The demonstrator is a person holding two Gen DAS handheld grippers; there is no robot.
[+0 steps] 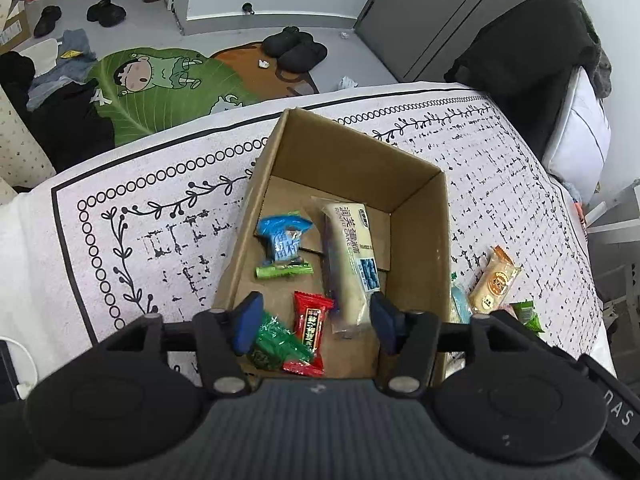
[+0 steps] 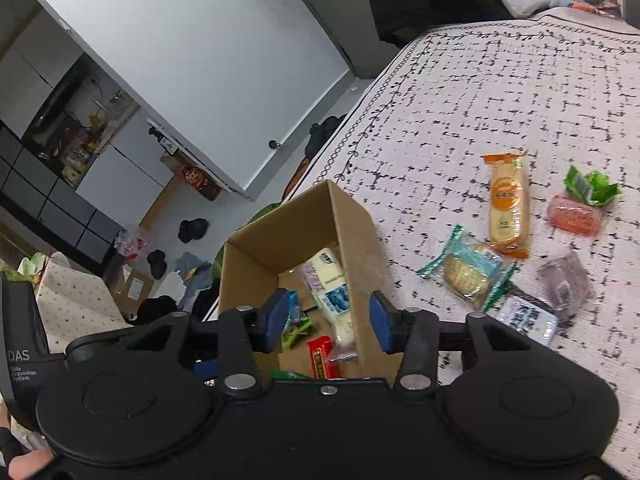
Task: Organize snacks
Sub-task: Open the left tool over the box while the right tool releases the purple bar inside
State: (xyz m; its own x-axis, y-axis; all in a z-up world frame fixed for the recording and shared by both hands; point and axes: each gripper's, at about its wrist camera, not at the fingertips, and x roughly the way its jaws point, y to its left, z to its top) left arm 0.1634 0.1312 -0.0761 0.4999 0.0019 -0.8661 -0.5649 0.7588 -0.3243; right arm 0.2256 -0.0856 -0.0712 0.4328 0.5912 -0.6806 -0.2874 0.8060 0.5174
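An open cardboard box [image 1: 420,216] [image 2: 248,256] stands on the patterned cloth. Inside lie a long cream cake bar [image 1: 350,256] [image 2: 330,280], a blue packet [image 1: 284,238], a thin green stick [image 1: 284,270], a red candy [image 1: 310,326] [image 2: 320,356] and a green wrapper [image 1: 276,344]. My left gripper [image 1: 314,322] hovers open over the box's near end, empty. My right gripper [image 2: 328,318] is open and empty above the box's right wall. Loose snacks lie right of the box: an orange biscuit pack [image 2: 508,204] [image 1: 494,280], a teal cracker pack [image 2: 468,272], a pink packet [image 2: 574,220], a green packet [image 2: 592,186], a purple packet [image 2: 566,284].
The cloth-covered table [image 1: 120,216] ends at a far edge, with the floor beyond it holding a green cartoon mat [image 1: 160,84], slippers [image 1: 296,50] and clothes. A black-draped chair [image 1: 528,60] stands at the far right. A white-blue pack [image 2: 528,318] lies near my right gripper.
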